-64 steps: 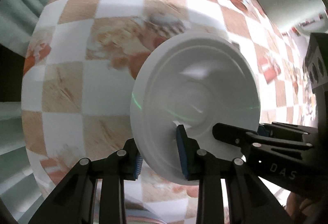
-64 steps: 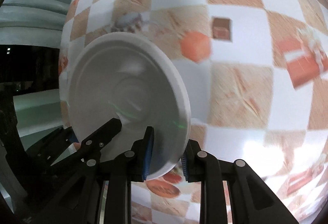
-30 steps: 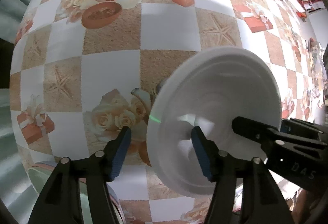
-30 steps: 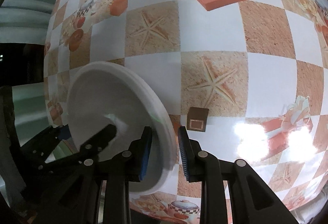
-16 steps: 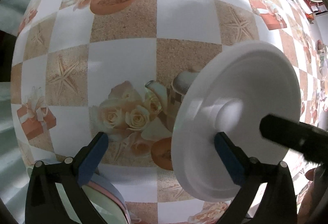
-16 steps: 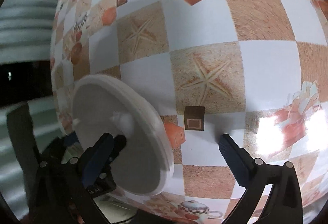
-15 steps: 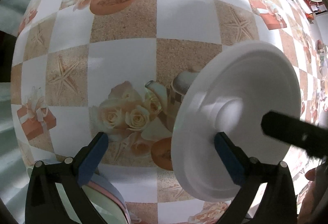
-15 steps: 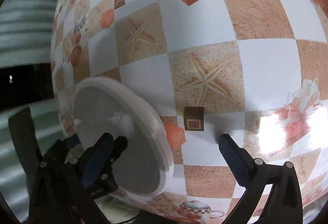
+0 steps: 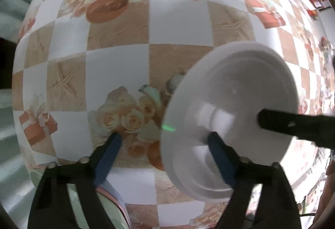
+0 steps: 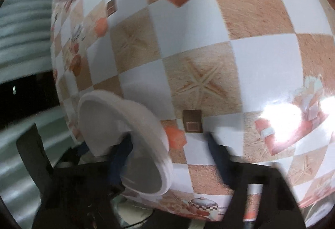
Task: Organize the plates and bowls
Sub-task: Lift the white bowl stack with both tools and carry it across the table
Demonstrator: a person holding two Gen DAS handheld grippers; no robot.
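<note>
A white plate (image 9: 230, 115) stands tilted above the checkered tablecloth (image 9: 117, 23). My left gripper (image 9: 163, 152) straddles its rim while its jaws are closing. One pad (image 9: 217, 153) lies against the plate's face and the other (image 9: 108, 151) is well clear of it. In the right wrist view the same plate (image 10: 134, 122) leans at the lower left. My right gripper (image 10: 170, 156) is also closing around the rim. Its left finger (image 10: 122, 157) sits inside the plate and its right finger (image 10: 217, 155) stands apart. That gripper's black finger (image 9: 293, 124) reaches over the plate.
A stack of pale green and pink plates (image 9: 113, 201) lies under the left gripper at the table's near edge. The tablecloth (image 10: 209, 57) spreads flat beyond the plate. A grey ribbed surface (image 10: 23, 25) runs past the table's left edge.
A second ago the right jaws were narrow around the plate's rim. Half a second ago both grippers stood wide open. Now both have narrowed again, and the plate has tipped further.
</note>
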